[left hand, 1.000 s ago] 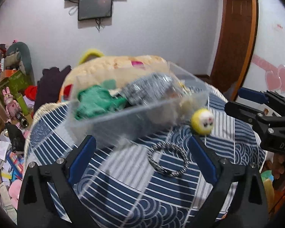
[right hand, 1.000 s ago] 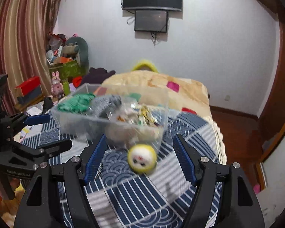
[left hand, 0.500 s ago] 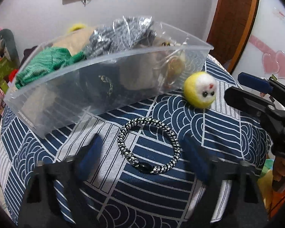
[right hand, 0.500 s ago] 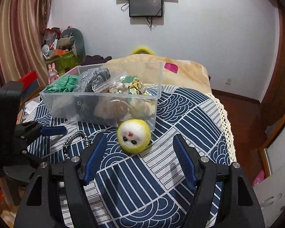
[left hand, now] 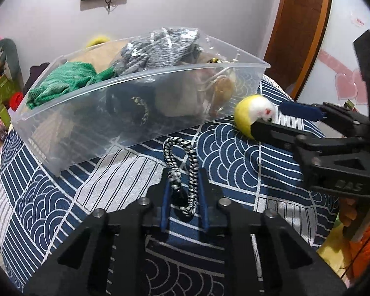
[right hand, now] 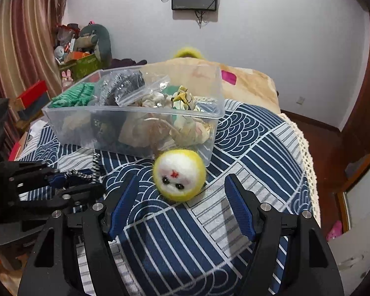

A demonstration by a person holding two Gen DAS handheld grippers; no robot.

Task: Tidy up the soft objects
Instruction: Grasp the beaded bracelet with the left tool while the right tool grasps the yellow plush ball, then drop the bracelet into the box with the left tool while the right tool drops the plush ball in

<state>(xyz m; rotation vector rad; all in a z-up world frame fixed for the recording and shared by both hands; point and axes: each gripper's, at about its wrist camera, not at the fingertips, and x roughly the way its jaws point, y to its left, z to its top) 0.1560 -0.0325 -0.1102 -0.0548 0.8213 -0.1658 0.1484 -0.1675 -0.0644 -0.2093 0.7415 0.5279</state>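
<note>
A black-and-white braided hair tie point(left hand: 182, 170) lies squeezed into a narrow loop between the fingers of my left gripper point(left hand: 183, 187), which is shut on it; it also shows in the right wrist view point(right hand: 86, 172). A yellow felt ball with a white face point(right hand: 178, 175) sits on the blue patterned cloth point(right hand: 246, 148) just before the clear plastic bin point(right hand: 135, 116). My right gripper point(right hand: 182, 197) is open, its fingers on either side of the ball; it also shows in the left wrist view point(left hand: 278, 120). The bin point(left hand: 125, 103) holds green and grey knits and other soft items.
The cloth-covered table ends at a lace edge point(right hand: 305, 153) on the right. A blanket-covered bed point(right hand: 246, 83) lies behind the bin. Toys and boxes point(right hand: 83, 54) crowd the left by the curtain. A wooden door point(left hand: 298, 32) stands at the right.
My left gripper has come down and shut on the hair tie, squeezing the round ring into a narrow loop. My right gripper has moved closer to the yellow ball, still open.
</note>
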